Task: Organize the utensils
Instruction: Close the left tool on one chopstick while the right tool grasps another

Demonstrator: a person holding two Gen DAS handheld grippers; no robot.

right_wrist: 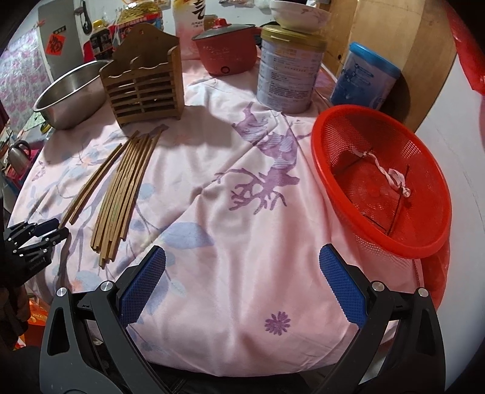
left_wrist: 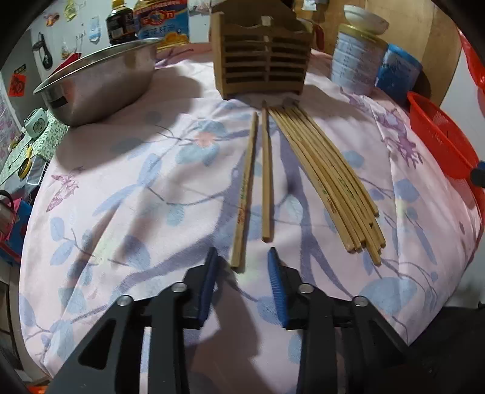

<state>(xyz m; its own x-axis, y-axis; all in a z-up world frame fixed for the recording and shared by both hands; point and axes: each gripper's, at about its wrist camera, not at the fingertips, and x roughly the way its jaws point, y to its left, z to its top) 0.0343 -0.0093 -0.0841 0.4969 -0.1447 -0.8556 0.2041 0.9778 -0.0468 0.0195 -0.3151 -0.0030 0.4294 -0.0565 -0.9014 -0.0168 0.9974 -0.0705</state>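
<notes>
A steel bowl (left_wrist: 100, 81) sits upper left in the left view on a pink floral cloth (left_wrist: 151, 194), a dark bottle (left_wrist: 119, 22) behind it. In the right view a red basket (right_wrist: 382, 181) with a twisted cord inside fills the right side, tilted over the cloth's edge. Along the top stand a red pot (right_wrist: 225, 50), a tin (right_wrist: 289, 68) with a white bowl (right_wrist: 298, 15) on it, and a blue-lidded can (right_wrist: 368, 77) to its right

Your left gripper (left_wrist: 242, 257) and right gripper (right_wrist: 242, 266) are black-framed, with silver bolts and textured blue pads (right_wrist: 144, 285).
</notes>
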